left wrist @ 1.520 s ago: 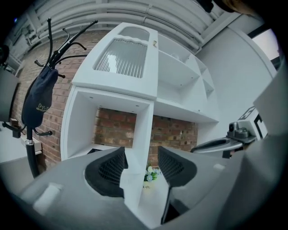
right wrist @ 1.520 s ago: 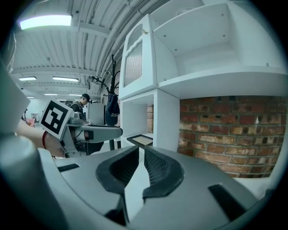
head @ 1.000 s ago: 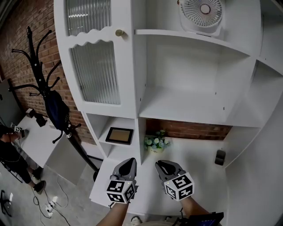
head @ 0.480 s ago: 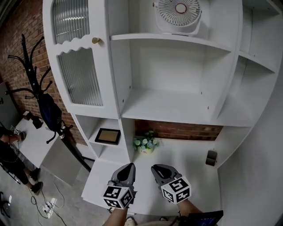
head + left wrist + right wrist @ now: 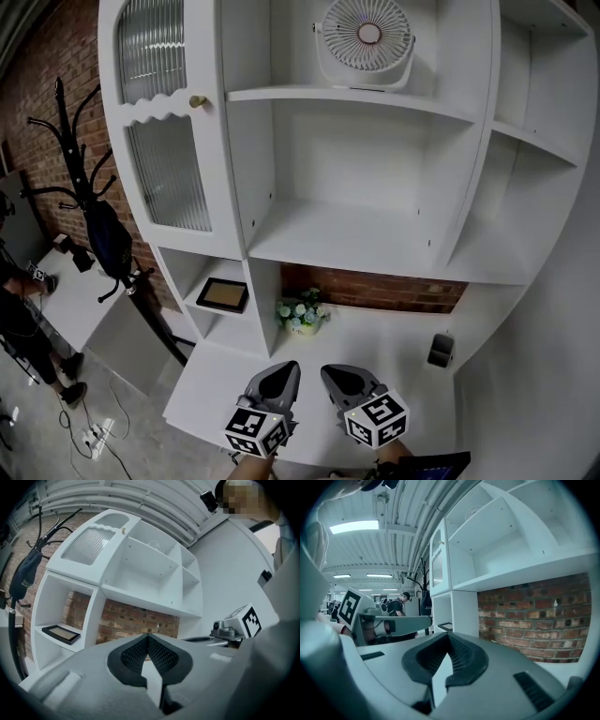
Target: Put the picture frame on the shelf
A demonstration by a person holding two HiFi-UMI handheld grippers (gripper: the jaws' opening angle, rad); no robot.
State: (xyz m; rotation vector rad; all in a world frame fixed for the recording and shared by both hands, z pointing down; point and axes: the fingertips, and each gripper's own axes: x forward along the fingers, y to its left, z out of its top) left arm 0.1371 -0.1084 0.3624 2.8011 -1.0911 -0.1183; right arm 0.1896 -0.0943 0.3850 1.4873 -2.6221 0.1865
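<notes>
A black picture frame with a tan inset lies flat in the small lower-left cubby of the white shelf unit; the same picture frame shows at the left of the left gripper view. Both grippers hover low over the white desk surface, well short of the frame. My left gripper is shut with nothing in it. Beside it, my right gripper is also shut and empty. In their own views the left gripper and the right gripper show pads meeting at the tip.
A small pot of flowers stands at the back of the desk against a brick panel. A dark small object sits at the right. A fan is on the top shelf. A coat rack stands to the left, and a person is on the floor at far left.
The right gripper's jaws have shut from slightly apart. The head view has shifted, so the shelf unit sits further left and both grippers lower in the picture.
</notes>
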